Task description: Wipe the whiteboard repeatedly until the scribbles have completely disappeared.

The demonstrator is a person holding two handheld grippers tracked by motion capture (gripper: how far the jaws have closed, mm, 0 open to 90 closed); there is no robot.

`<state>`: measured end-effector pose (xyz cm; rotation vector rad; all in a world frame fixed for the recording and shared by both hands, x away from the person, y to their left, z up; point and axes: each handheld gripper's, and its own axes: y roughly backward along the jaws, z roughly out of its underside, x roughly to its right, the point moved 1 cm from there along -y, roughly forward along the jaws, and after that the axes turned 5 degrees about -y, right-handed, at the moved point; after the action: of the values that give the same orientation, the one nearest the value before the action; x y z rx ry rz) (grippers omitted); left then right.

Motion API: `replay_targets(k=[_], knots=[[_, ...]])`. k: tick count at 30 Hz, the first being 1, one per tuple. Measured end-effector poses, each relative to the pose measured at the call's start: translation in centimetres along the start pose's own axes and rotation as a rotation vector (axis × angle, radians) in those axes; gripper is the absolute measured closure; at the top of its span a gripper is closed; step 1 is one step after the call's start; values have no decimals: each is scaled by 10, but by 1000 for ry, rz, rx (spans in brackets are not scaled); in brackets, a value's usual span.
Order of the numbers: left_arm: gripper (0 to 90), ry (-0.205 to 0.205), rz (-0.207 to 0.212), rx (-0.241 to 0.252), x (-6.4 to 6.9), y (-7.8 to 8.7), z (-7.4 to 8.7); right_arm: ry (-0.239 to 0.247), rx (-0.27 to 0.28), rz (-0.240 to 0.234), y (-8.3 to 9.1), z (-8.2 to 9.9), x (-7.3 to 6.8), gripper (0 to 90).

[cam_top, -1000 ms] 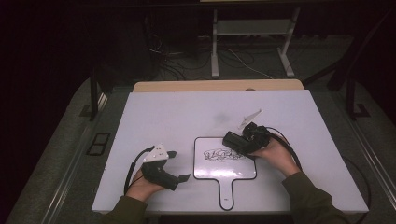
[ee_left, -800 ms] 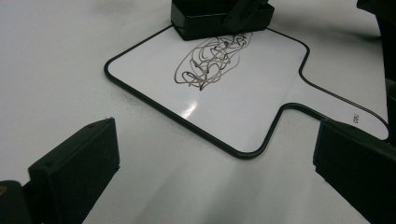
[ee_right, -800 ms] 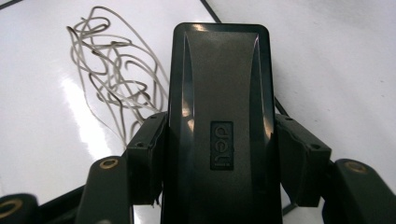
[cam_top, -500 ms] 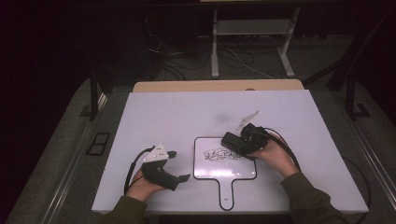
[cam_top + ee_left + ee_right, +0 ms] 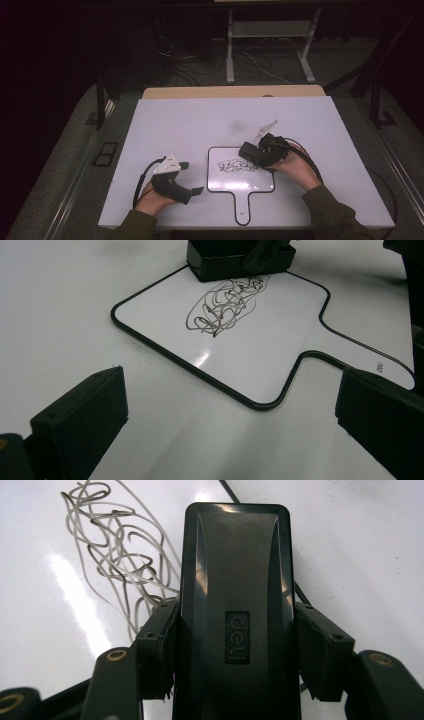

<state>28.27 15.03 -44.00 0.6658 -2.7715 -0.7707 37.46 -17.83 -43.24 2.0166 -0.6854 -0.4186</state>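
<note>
A small white paddle-shaped whiteboard [image 5: 235, 180] [image 5: 260, 355] lies on the table with dark scribbles [image 5: 235, 165] [image 5: 222, 310] [image 5: 115, 555] on it. My right gripper [image 5: 257, 153] [image 5: 235, 650] is shut on a black eraser block [image 5: 248, 151] [image 5: 235, 595] [image 5: 235, 257], which rests on the board's upper right part at the edge of the scribbles. My left gripper [image 5: 190, 177] [image 5: 225, 430] lies on the table left of the board, jaws wide open and nothing between them, pointing at the board's edge.
The big white tabletop [image 5: 190, 125] stretches beyond the board. A wooden strip [image 5: 230, 92] runs along its far edge. Cables [image 5: 310, 165] trail from both grippers. Beyond the table are a dark floor, wires and a metal stand [image 5: 270, 30].
My right gripper with the eraser has slid slightly left and down over the board's top right area. The left gripper has stayed put.
</note>
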Motion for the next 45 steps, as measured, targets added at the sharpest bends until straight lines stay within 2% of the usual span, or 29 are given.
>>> replay_targets(k=[12, 15, 18, 31, 33, 36, 45], knots=[[0, -1, 1, 2, 0, 0, 0, 32, -11, -1, 0, 1, -14, 389], [0, -1, 2, 2, 0, 0, 0, 33, -15, -13, 2, 3, -18, 389], [0, -1, 2, 3, 0, 0, 0, 46, -17, -4, 3, 4, -20, 389], [0, -2, 4, 2, 0, 0, 0, 80, -41, -30, 8, 10, -40, 388], [0, -2, 4, 2, 1, 0, 0, 90, -44, -32, 7, 10, -37, 388], [0, -3, 4, 1, 0, 0, 0, 72, -40, -43, 6, 7, -32, 388], [0, 1, 3, 1, 0, -1, 0, 51, -41, -16, 0, -4, -10, 389]])
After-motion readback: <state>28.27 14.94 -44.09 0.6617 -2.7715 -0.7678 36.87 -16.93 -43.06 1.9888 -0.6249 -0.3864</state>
